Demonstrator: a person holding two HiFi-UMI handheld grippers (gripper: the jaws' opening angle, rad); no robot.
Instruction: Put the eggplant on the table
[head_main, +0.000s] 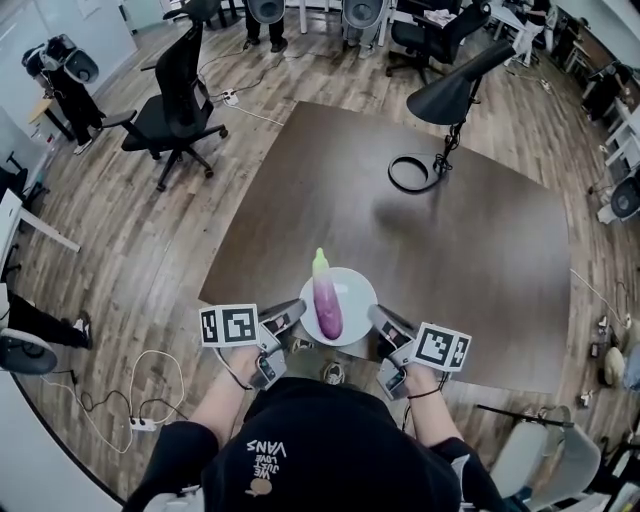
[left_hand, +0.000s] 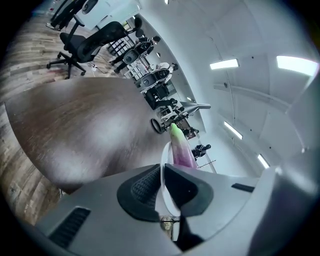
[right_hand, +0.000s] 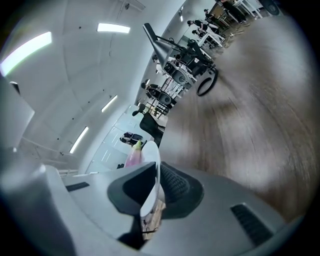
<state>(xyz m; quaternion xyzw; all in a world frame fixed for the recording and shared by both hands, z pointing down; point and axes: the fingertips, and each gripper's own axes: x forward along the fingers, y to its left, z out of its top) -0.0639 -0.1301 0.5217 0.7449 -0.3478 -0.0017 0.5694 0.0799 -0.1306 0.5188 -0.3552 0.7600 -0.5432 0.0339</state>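
On the white plate (head_main: 358, 288) the eggplant (head_main: 326, 300) lies lengthwise away from us, green tip farthest, midway between our left gripper (head_main: 297, 312) and right gripper (head_main: 379, 319), each clamped on an opposite rim at the near edge of the table (head_main: 460, 240).

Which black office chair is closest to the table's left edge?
The black chair standing alone left of the table; the others stand at the room's far end.
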